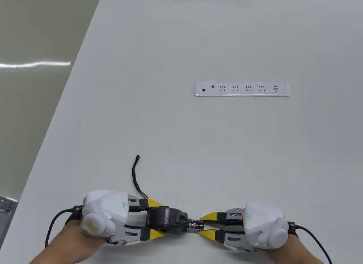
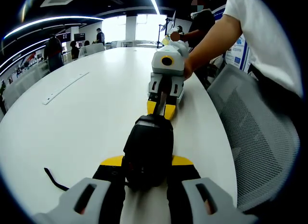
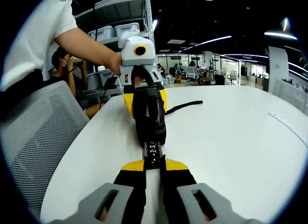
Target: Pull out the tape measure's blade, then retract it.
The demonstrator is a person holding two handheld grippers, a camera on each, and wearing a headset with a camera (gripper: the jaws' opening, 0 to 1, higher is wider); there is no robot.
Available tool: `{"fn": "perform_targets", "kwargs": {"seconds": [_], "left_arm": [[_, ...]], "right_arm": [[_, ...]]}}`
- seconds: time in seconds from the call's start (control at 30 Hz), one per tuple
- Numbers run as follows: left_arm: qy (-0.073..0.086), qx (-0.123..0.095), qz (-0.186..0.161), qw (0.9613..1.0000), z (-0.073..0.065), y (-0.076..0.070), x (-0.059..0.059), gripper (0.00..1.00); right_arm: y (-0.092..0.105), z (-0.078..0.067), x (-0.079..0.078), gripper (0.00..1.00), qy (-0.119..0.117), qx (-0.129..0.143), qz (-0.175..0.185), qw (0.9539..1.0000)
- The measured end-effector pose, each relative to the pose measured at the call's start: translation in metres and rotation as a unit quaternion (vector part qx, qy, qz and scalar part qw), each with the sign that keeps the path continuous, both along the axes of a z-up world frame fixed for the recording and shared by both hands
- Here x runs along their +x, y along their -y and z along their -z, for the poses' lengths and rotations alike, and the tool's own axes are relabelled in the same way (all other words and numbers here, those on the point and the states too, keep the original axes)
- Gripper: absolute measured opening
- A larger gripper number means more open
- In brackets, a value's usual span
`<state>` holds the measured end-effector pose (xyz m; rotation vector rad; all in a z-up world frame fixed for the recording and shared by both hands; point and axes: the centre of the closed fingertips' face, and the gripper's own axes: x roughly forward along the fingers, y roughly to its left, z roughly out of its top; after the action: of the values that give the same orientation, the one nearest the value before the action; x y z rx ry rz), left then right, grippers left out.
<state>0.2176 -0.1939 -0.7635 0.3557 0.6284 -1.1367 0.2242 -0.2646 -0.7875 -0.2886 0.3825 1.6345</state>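
A black tape measure (image 1: 168, 219) lies at the near edge of the white table (image 1: 187, 133), clamped between the yellow-tipped jaws of my left gripper (image 1: 154, 219). Its case (image 2: 149, 147) fills the space between those jaws in the left gripper view. A short stretch of blade (image 3: 153, 150) with printed numbers runs out of the case (image 3: 149, 113) to my right gripper (image 3: 154, 167), whose jaws are closed on the blade's end. In the head view the right gripper (image 1: 209, 225) sits just right of the case, facing the left one. The tape's black wrist strap (image 1: 136, 173) trails away on the table.
A white power strip (image 1: 241, 89) lies farther back on the table, right of centre. The table's left edge runs diagonally beside a greenish floor (image 1: 34, 76). A grey mesh chair (image 2: 255, 137) stands at the near side. People and shelving are in the background.
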Motion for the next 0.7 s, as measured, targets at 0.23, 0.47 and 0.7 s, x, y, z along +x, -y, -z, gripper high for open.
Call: {"fn": "perform_targets", "kwargs": {"seconds": [0.23,0.47,0.7], "left_arm": [[0.001,0.001,0.000,1.0000,0.000,0.000,0.000,0.29],[0.000,0.000,-0.001,1.0000,-0.001,0.000,0.000,0.29],[-0.001,0.000,-0.001,1.0000,-0.001,0.001,0.001,0.29]], "right_arm": [[0.006,0.000,0.001,0.10,-0.004,-0.001,0.003,1.0000],[0.014,0.001,0.002,0.10,-0.006,-0.002,0.009,0.9999],[0.025,-0.001,0.004,0.10,-0.005,-0.003,0.017,0.9998]]}}
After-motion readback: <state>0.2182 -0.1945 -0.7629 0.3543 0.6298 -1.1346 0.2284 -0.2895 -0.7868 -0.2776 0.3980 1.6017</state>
